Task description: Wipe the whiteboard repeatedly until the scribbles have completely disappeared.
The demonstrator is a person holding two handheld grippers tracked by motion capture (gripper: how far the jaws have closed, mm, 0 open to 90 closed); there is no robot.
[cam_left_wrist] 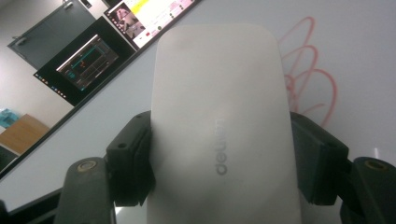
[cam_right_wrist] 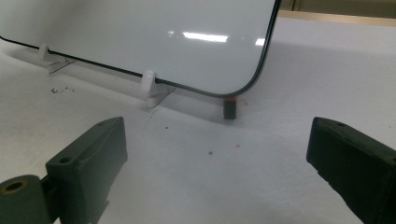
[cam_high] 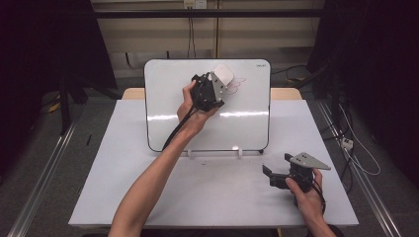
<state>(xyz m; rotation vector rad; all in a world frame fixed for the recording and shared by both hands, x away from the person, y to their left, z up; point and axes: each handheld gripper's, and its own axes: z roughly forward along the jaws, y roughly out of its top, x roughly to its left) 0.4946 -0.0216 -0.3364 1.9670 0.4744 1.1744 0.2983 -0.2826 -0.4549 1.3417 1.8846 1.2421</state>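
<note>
A white whiteboard stands tilted on the table in white foot clips. Red scribbles mark its upper right part. My left gripper is raised against the board and shut on a white eraser, just left of the scribbles. In the left gripper view the eraser sits clamped between both black pads, with the red loops to its right. My right gripper rests low at the table's front right, open, with nothing between its jaws; it faces the board's lower corner.
The white table has bare room on the left and in front of the board. A small dark block with a red top sits on the table under the board's corner. Cables hang beyond the table's right edge.
</note>
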